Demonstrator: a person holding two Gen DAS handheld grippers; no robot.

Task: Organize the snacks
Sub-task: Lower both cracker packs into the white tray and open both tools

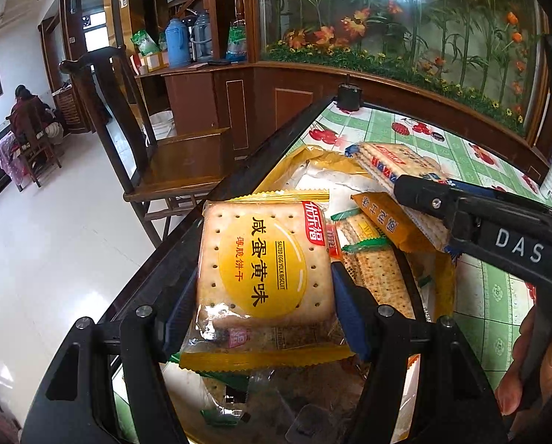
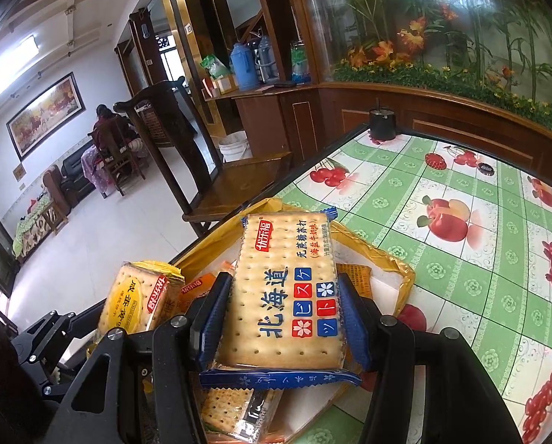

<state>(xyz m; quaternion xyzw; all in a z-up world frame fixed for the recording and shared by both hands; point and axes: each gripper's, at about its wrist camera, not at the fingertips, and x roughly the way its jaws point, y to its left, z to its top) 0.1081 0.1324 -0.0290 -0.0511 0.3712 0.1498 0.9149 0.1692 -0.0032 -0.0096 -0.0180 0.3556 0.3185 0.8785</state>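
The left tongs (image 1: 264, 296) clamp the yellow egg-yolk biscuit pack (image 1: 263, 262) by its sides; the right tongs (image 2: 279, 318) clamp the blue soda cracker pack (image 2: 287, 296), both above the yellow bag (image 2: 394, 259) on the bench (image 2: 461, 192). Best to keep each squeeze gentle so no biscuits crack, and lift clear of the loose packs beneath the tongs.

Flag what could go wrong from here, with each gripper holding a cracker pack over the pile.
1. The left gripper squeezes the yellow egg-yolk biscuit pack by its sides; more pressure could crack the biscuits.
2. The right gripper holds the blue-edged cracker pack close beside it, so the two could collide.
3. The pile lies in the yellow bag near the table edge; a nudge might spill packs.
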